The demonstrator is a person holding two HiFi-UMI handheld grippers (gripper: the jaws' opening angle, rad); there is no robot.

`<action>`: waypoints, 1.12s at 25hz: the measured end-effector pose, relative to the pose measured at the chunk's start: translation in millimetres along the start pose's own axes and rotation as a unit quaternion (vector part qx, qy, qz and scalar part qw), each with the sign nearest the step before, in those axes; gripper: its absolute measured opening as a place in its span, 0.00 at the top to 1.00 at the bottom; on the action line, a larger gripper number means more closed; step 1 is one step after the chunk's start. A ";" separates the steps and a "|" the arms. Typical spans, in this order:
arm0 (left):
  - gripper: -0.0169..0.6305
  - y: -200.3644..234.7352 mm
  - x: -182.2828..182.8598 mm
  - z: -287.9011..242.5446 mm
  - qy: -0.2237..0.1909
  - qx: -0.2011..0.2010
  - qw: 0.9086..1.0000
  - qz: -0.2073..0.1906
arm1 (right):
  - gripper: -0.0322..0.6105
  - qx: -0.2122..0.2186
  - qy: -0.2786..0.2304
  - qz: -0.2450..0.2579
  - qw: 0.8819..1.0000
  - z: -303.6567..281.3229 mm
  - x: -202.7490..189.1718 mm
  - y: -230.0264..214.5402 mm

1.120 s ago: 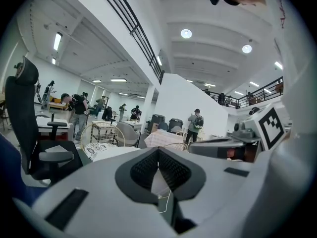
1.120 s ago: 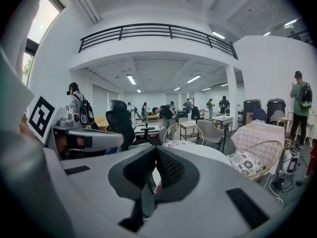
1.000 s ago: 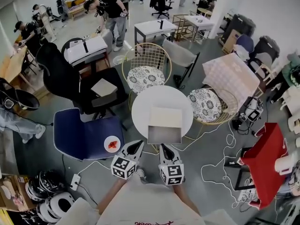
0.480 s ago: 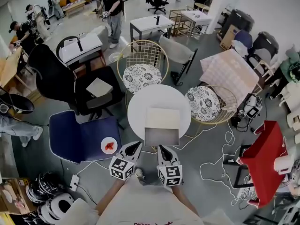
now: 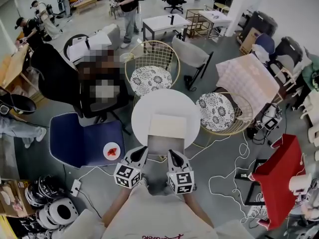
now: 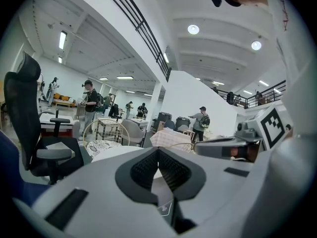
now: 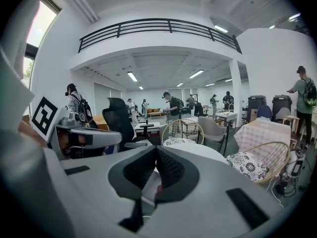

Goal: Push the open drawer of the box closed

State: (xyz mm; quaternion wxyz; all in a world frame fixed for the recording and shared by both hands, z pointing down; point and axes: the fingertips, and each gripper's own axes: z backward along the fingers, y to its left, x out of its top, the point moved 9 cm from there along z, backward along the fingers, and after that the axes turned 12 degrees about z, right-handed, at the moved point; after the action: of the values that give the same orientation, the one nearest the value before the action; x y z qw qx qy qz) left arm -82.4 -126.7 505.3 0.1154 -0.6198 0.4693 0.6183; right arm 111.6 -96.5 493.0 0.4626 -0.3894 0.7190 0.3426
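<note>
A tan box sits on the round white table, its grey drawer pulled out toward me. In the head view my left gripper points at the drawer's near left corner, and my right gripper points at its near front edge. I cannot tell whether either one touches it. Each gripper is shut with nothing between its pads, as the left gripper view and the right gripper view show. The table top lies just beyond the right jaws.
A blue chair with a white plate stands left of the table. Two gold wire chairs stand behind and to the right. Cables trail on the floor, with a red table further right. People stand far off.
The head view has shifted a little. Both grippers have edged forward to the drawer's near edge. Their jaws have stayed shut.
</note>
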 end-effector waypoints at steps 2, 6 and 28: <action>0.95 -1.5 -0.9 -0.8 0.002 0.004 1.000 0.000 | 0.93 0.003 0.002 -0.001 1.000 -0.6 -1.7 -2.3; 0.95 -4.0 -3.6 -1.5 0.008 0.010 1.000 0.003 | 0.93 0.008 0.006 -0.004 1.000 -1.0 -4.2 -4.8; 0.95 9.2 -72.7 2.5 0.081 0.019 0.995 0.050 | 0.93 0.039 0.133 -0.058 0.989 7.8 -112.3 33.6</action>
State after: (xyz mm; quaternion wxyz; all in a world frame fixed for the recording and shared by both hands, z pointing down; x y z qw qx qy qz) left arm -75.9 -97.8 572.4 0.0578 -0.6408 0.5196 0.5622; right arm 115.4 -47.1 599.5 0.3972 -0.4540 0.7631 0.2319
